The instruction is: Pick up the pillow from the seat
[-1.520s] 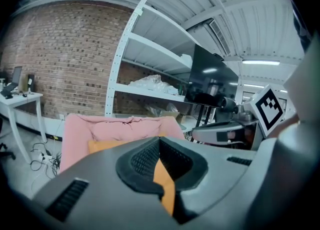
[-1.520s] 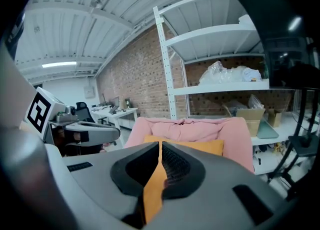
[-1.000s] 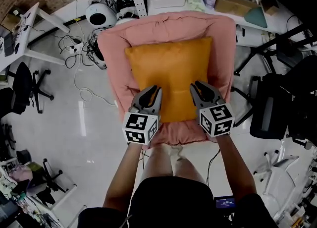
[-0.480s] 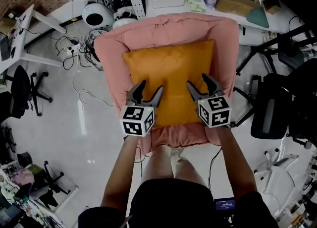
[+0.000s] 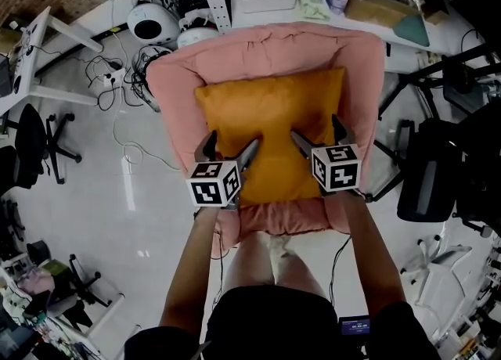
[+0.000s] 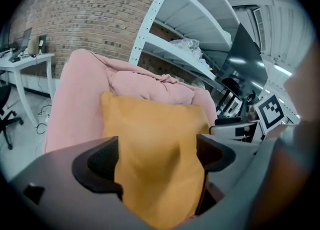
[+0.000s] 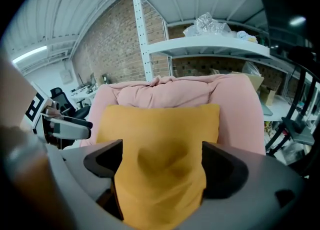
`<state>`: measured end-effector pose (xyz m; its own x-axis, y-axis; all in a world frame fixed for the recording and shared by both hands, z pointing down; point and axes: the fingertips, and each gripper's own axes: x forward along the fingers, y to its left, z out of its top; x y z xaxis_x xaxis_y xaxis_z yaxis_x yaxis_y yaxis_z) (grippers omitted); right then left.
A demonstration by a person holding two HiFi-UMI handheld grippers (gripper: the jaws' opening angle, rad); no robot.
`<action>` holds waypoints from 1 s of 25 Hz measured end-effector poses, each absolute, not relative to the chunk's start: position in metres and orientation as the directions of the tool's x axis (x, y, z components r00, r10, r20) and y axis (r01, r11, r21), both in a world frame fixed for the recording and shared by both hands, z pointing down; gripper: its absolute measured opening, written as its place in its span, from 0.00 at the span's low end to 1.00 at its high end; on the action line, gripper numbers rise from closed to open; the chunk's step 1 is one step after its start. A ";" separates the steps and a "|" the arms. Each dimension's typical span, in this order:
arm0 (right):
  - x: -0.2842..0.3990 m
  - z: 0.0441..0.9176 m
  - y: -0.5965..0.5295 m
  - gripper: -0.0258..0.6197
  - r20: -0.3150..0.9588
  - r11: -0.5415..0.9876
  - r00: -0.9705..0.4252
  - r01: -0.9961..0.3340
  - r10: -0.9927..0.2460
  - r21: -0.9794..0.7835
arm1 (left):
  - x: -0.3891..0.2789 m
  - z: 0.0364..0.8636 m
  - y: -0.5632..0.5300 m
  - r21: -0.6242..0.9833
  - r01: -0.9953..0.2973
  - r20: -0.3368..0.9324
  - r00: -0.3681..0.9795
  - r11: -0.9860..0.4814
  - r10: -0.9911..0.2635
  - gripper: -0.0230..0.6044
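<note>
Orange pillow (image 5: 270,120) is lying on the pink armchair seat (image 5: 270,41), at twelve o'clock from both grippers. Its longer axis seems to be running nine to three. Left gripper (image 5: 229,144) and right gripper (image 5: 317,130), equally near, have just been opening wide and are straddling pillow fabric without squeezing.

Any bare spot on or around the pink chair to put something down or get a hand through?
Free: the pink seat strip between the pillow front edge and the person's legs; the white floor left of the armchair. Crowded: pillow fills the seat; cables behind-left, black office chairs right.
</note>
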<state>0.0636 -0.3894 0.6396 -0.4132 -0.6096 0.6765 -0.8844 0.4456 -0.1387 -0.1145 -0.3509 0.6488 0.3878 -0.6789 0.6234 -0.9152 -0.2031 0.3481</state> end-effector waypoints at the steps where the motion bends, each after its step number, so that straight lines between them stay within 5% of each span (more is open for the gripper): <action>1: 0.064 0.642 -0.391 0.77 0.677 0.438 -0.406 -0.889 -0.614 -0.136 | -0.116 0.652 -0.352 0.344 -0.918 0.628 0.380 -0.196 -0.679 0.82; 6: 0.070 0.655 -0.400 0.84 0.683 0.383 -0.384 -0.909 -0.622 -0.162 | -0.121 0.667 -0.359 0.368 -0.917 0.635 0.368 -0.152 -0.679 0.97; 25: 0.088 0.692 -0.432 0.84 0.716 0.325 -0.372 -0.922 -0.591 -0.211 | -0.132 0.701 -0.396 0.351 -0.924 0.638 0.354 -0.151 -0.684 0.97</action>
